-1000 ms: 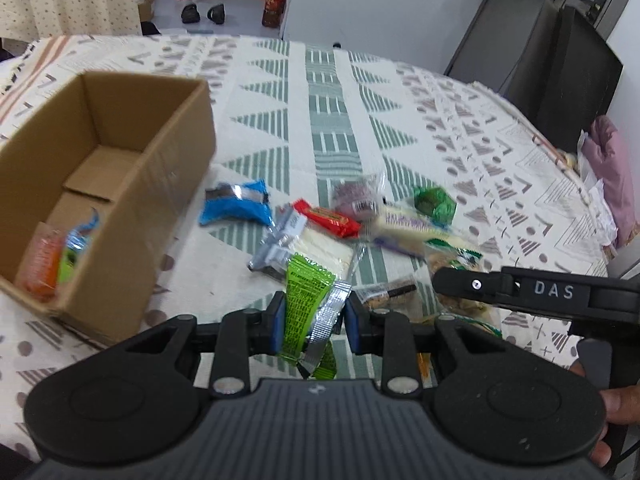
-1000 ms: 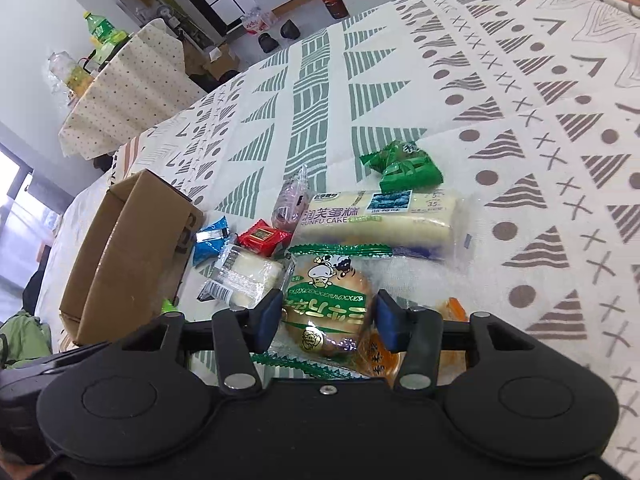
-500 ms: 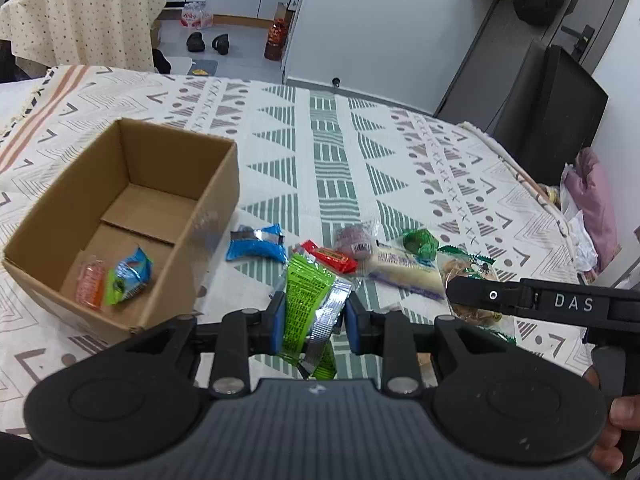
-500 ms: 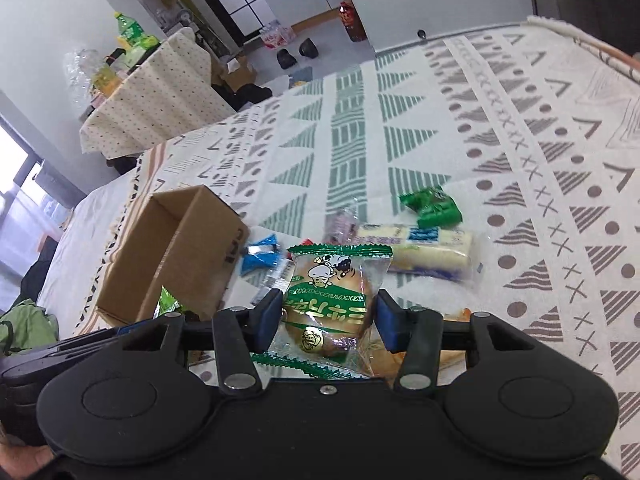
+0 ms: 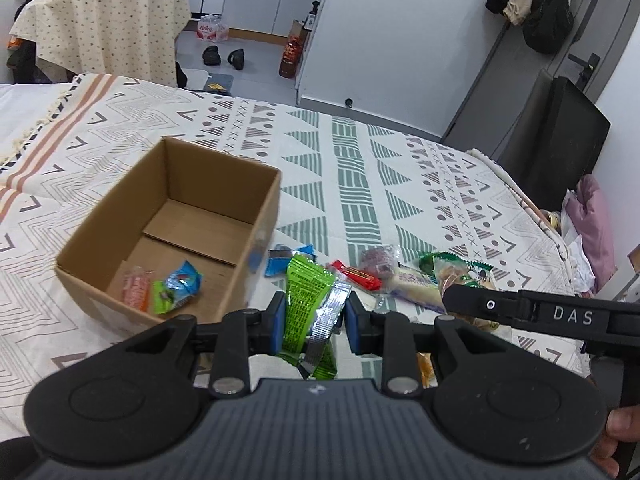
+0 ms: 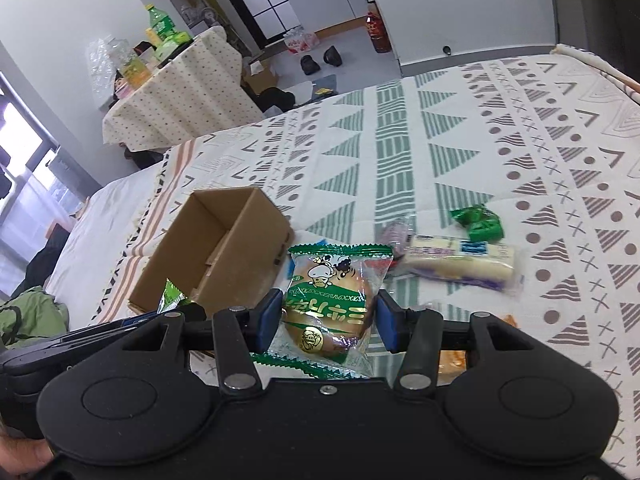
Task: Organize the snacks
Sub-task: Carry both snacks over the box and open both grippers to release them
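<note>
My left gripper [image 5: 314,326] is shut on a green and silver snack packet [image 5: 306,300], held above the bed just right of the open cardboard box [image 5: 224,172]. An orange packet [image 5: 136,290] and a blue-green packet [image 5: 178,286] lie inside the box. My right gripper [image 6: 326,322] is shut on a green-edged bun packet [image 6: 334,292] with a cow picture, lifted off the cloth, right of the cardboard box [image 6: 218,256]. On the cloth remain a long white cake bar [image 6: 460,262], a green candy [image 6: 478,224], a purple sweet [image 6: 394,234], a red bar [image 5: 356,276] and a blue packet [image 5: 282,258].
The patterned bedspread [image 5: 360,168] stretches wide behind the snacks. A dotted-cloth table [image 5: 108,24] with bottles stands beyond the bed's far edge. A dark cabinet [image 5: 556,140] and a pink bundle [image 5: 592,220] lie at the right. A hand [image 5: 622,440] grips the right tool.
Both grippers rose with their packets; the bun packet left the cloth. The box now shows more of its inside and the snack pile sits farther below.
</note>
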A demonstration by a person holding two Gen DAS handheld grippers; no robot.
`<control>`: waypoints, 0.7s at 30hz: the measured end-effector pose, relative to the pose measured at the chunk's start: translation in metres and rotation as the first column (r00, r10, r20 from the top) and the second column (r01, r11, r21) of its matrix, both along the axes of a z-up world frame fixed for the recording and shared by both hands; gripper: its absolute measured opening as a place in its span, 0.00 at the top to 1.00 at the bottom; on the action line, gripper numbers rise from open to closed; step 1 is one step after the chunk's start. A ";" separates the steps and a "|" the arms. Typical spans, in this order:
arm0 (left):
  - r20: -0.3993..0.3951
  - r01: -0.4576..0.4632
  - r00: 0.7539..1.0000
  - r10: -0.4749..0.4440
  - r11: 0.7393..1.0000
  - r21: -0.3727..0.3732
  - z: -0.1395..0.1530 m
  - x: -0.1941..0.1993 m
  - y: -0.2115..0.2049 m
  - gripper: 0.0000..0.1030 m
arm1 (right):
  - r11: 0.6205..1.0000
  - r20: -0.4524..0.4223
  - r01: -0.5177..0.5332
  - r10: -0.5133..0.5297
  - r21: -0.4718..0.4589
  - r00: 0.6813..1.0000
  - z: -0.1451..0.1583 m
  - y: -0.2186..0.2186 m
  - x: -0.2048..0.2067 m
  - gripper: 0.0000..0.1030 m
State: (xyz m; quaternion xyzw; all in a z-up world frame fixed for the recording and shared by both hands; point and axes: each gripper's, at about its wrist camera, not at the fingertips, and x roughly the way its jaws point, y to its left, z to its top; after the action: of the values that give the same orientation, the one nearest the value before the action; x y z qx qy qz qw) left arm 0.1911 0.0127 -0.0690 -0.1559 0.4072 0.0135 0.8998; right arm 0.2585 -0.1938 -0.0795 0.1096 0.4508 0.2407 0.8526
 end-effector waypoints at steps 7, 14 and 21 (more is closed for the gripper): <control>0.007 -0.030 1.000 0.030 1.000 0.008 0.007 -0.003 0.027 0.72 | 1.000 0.005 -0.027 0.027 0.013 1.000 0.003 0.028 -0.004 0.53; 0.009 -0.060 0.998 0.060 0.998 0.016 0.010 -0.002 0.052 0.72 | 0.999 0.013 -0.046 0.046 0.021 0.999 0.005 0.055 -0.004 0.53; 0.006 -0.101 0.995 0.101 0.995 0.014 0.008 0.004 0.077 0.72 | 0.998 0.019 -0.054 0.053 0.032 0.998 0.007 0.080 0.000 0.53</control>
State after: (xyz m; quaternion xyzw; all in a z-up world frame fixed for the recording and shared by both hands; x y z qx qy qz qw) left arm 0.1950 0.0896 -0.0613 -0.1700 0.3964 0.0615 0.9001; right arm 0.2584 -0.1138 -0.0727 0.1093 0.4419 0.2719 0.8478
